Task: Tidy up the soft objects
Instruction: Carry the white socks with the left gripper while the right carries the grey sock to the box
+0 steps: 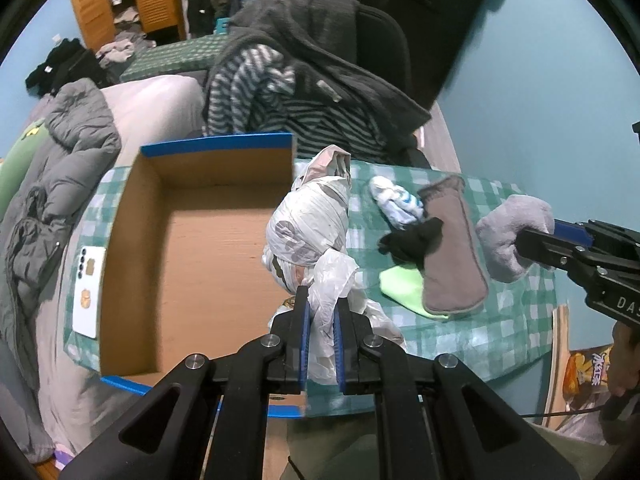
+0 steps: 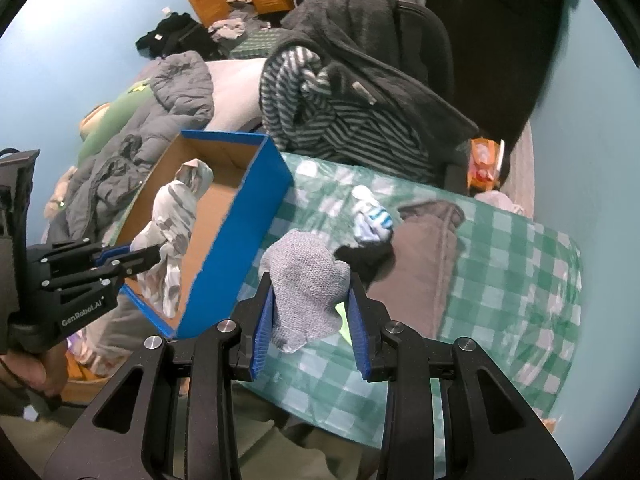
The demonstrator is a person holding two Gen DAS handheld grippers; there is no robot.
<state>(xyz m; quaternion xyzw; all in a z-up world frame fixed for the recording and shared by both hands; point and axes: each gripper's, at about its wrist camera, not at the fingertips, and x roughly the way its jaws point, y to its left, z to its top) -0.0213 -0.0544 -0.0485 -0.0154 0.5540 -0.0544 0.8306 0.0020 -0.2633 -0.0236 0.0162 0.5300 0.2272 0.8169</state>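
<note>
Farthest left in my left wrist view a white phone lies flat on the green checked cloth, just beside the cardboard box with its blue outer walls. My left gripper is pinched narrow on the loose tail of a white plastic bag bundle, which hangs over the box's right wall; from the right wrist camera the bundle sits over the open box.

Right of the box, on the cloth, lie a white-and-blue sock, a black sock, a brown insole-shaped pad and a light green cloth partly under the pad. My right gripper is clamped on a grey knitted sock, held above the cloth, with the box wall close on its left.

Behind the table, a chair piled with a striped sweater and a dark fleece crowds the far edge.
</note>
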